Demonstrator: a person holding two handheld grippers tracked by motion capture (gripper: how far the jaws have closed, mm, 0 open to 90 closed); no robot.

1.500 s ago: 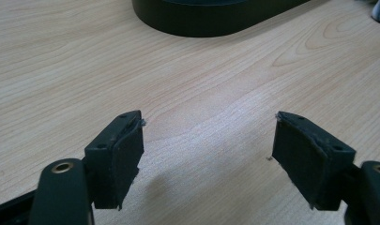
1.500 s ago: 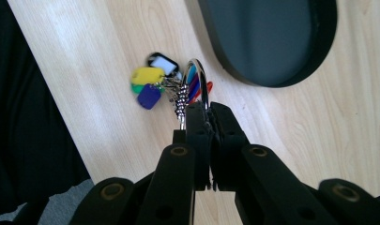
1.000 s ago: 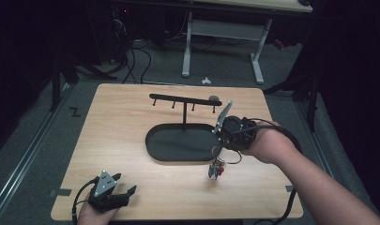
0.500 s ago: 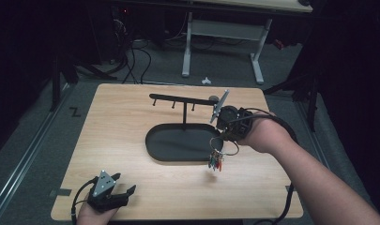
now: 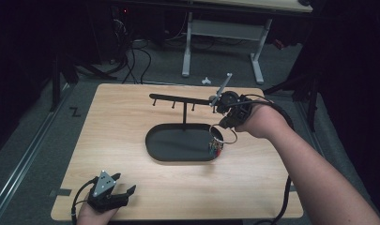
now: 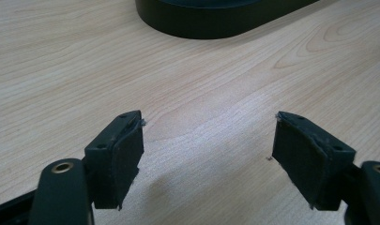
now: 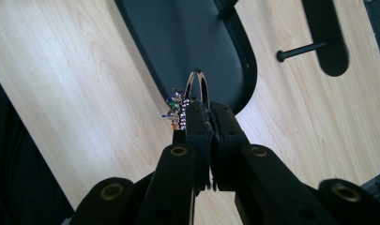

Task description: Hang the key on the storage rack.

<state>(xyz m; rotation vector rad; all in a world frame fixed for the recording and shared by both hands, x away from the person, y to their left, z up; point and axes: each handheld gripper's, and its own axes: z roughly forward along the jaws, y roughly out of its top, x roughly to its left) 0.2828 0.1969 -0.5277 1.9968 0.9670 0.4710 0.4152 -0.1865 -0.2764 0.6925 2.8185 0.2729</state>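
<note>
Silver and thin, the bracelet (image 5: 216, 136) hangs right of centre in the high view, a cluster of coloured beads at its lower edge, above the right end of the black oval tray (image 5: 178, 157). The right gripper (image 5: 224, 123) has its jaws pressed together on the ring's top, just below the right tip of the black hanger bar (image 5: 180, 99). Down at the lower left, the left gripper (image 5: 124, 193) rests on the wooden table (image 5: 122, 126), jaws spread with nothing between them.
</note>
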